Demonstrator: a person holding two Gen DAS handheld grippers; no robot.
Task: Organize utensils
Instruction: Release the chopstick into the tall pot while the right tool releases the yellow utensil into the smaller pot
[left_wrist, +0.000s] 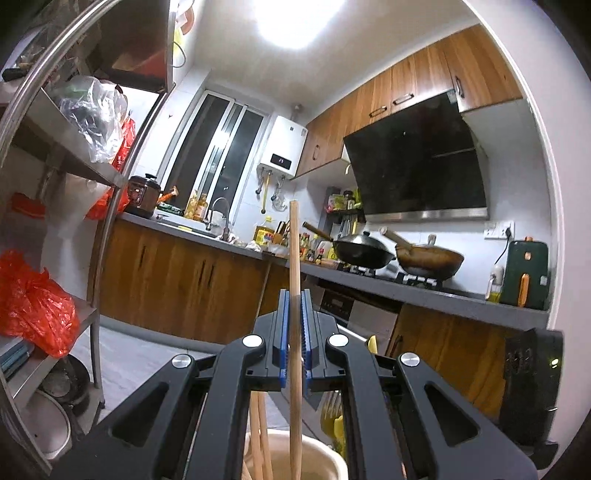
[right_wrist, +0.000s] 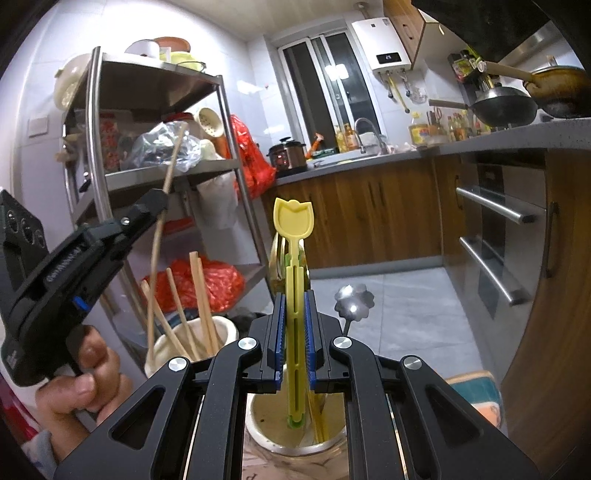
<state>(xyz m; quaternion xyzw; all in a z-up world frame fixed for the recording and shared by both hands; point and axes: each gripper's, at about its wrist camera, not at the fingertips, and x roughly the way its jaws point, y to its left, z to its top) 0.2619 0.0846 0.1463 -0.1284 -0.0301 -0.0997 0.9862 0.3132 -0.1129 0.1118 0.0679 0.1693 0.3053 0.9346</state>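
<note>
Chopstick (left_wrist: 294, 280) clamped upright in our left gripper (left_wrist: 294, 314) fingers, above cream cup (right_wrist: 162, 345); right gripper (right_wrist: 294, 325) fingers grip yellow spoon (right_wrist: 293, 258) over jar (right_wrist: 258, 432).

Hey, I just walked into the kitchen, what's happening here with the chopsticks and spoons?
A person is sorting utensils with a hand-held tool in each hand. The left tool is shut on a single wooden chopstick, held upright above a cream cup that already holds several more chopsticks. The right tool is shut on a yellow plastic spoon, held upright over a second cup. A metal flower-shaped spoon stands up just to its right.
</note>
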